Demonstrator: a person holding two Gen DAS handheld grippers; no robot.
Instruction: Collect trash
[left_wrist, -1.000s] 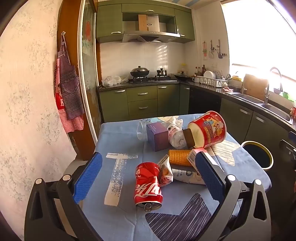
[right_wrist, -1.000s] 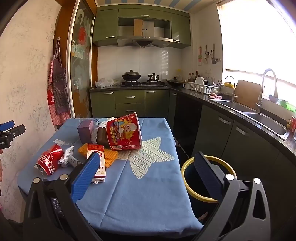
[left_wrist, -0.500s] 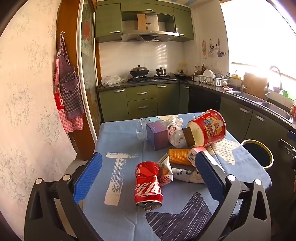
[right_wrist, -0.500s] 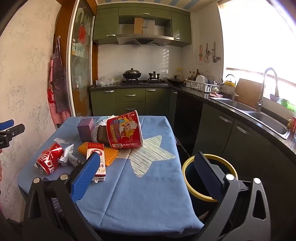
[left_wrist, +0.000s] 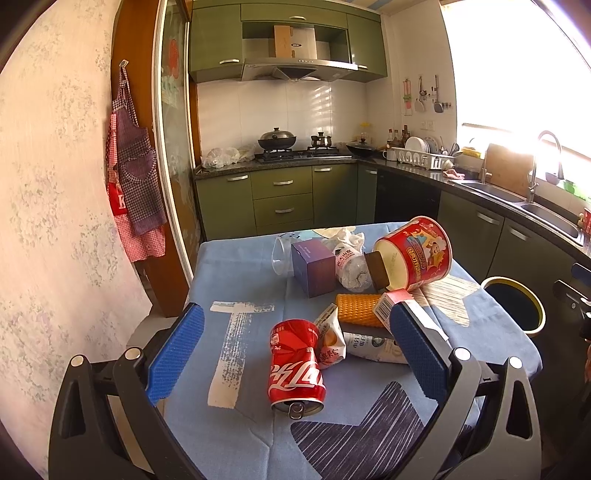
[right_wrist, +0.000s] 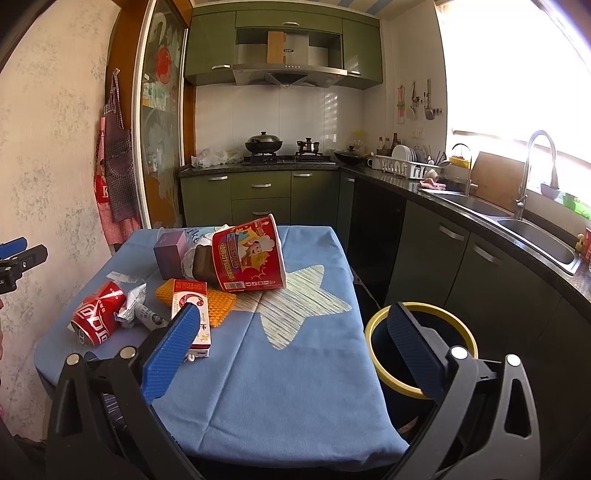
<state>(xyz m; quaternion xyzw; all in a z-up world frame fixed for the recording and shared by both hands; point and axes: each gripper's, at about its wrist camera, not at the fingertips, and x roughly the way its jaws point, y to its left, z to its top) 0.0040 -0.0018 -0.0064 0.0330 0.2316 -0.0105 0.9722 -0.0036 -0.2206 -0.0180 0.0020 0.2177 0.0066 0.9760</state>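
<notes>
Here, one crushed can (left_wrist: 296, 365), one noodle tub (left_wrist: 415, 253), one bin (right_wrist: 421, 345)

My desk (left_wrist: 240, 266), under a blue cloth, carries a crushed can (left_wrist: 295, 365), wrappers (left_wrist: 330, 341), sponge (left_wrist: 356, 308), carton (right_wrist: 192, 314), purple box (left_wrist: 314, 266) and tipped noodle cup (left_wrist: 417, 253).

Between your left fingers (left_wrist: 173, 350) lies a dented red cola can (left_wrist: 295, 365) on its side, wrappers (left_wrist: 330, 341) just beyond.
</notes>
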